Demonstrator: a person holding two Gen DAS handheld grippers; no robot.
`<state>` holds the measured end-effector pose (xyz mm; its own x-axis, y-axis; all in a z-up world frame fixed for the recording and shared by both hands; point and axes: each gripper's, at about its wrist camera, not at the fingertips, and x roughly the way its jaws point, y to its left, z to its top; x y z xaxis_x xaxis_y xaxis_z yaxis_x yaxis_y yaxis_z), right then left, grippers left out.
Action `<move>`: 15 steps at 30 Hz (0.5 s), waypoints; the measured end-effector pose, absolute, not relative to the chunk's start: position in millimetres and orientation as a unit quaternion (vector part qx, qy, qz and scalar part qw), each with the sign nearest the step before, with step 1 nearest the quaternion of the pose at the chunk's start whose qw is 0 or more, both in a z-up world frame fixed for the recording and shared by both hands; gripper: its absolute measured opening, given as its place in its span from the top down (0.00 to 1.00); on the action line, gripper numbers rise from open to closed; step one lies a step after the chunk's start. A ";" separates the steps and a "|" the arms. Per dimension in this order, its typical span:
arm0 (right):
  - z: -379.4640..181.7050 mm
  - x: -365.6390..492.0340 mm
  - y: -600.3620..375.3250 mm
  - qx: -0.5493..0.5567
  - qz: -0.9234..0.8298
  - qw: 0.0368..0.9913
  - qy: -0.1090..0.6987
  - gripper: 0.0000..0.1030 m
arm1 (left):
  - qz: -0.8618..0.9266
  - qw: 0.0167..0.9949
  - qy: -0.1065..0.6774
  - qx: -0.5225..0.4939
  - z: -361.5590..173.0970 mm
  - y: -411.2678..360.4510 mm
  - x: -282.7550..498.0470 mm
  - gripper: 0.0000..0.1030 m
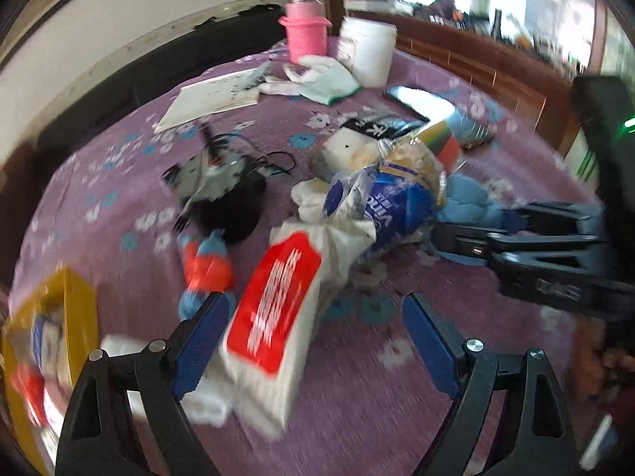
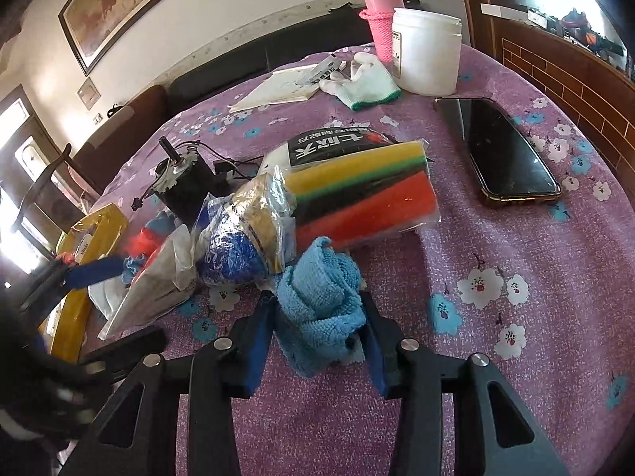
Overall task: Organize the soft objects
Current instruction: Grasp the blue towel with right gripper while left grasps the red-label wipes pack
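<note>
Cloth pickup on the crowded purple table

Right gripper (image 2: 319, 341) has its 2 pads clamped on the bunched blue cloth (image 2: 317, 301) near the table's front edge; to lift cleanly, rise straight so loose folds clear the sponge pack (image 2: 365, 194). Left gripper (image 1: 309, 341) stands wide apart, the red-labelled tissue pack (image 1: 274, 309) lying unpinched between its jaws, beside the yellow bin (image 1: 79, 301) at the left edge.
</note>
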<state>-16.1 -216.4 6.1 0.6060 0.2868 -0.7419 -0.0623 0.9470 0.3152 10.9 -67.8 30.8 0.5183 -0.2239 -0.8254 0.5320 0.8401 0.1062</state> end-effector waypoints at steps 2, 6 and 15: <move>5.7 -15.7 -217.1 0.130 0.100 0.886 0.433 0.57 | -0.222 0.845 0.445 0.198 22.5 -75.6 21.6 0.18; 6.3 -15.0 -218.1 0.131 0.103 0.885 0.434 0.57 | -0.216 0.839 0.461 0.190 14.8 -70.9 30.2 0.49; 8.5 -17.5 -220.6 0.129 0.092 0.888 0.431 0.57 | -0.239 0.853 0.440 0.146 46.5 -36.2 -38.1 0.51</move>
